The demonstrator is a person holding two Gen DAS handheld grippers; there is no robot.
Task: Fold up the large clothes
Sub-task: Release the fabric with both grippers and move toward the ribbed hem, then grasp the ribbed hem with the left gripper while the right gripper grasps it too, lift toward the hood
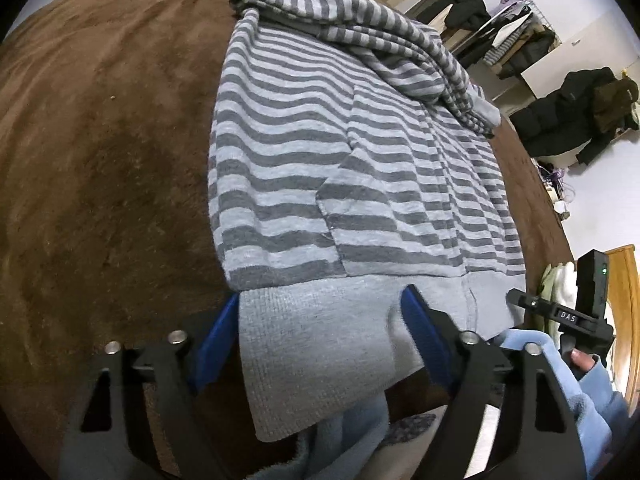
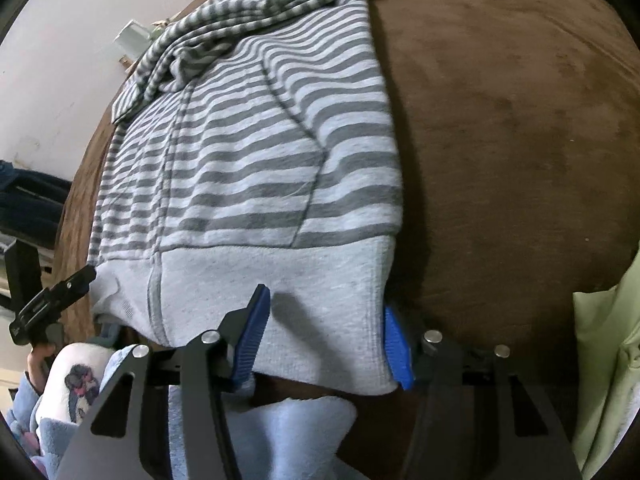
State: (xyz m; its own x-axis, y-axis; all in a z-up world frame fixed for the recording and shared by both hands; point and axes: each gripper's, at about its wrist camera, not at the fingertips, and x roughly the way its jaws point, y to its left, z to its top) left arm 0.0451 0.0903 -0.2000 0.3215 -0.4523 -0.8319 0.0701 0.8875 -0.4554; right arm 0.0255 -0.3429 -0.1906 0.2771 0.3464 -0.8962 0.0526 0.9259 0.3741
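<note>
A grey striped hoodie (image 1: 320, 152) lies flat on a brown blanket (image 1: 100, 160), sleeves folded in, its plain grey hem band (image 1: 320, 320) nearest me and hanging over the bed's edge. My left gripper (image 1: 320, 312) is open, its blue pads either side of the hem's left corner. In the right wrist view the hoodie (image 2: 260, 140) shows with its hem band (image 2: 320, 300). My right gripper (image 2: 326, 320) is open, its pads astride the hem's right corner. Each gripper shows at the edge of the other's view.
The brown blanket (image 2: 520, 140) covers the bed on both sides of the hoodie. Dark jackets (image 1: 568, 116) and a clothes rack (image 1: 512, 36) stand by the far wall. A pale green cloth (image 2: 608, 360) lies at the right. My light blue sleeve (image 1: 592, 392) is below.
</note>
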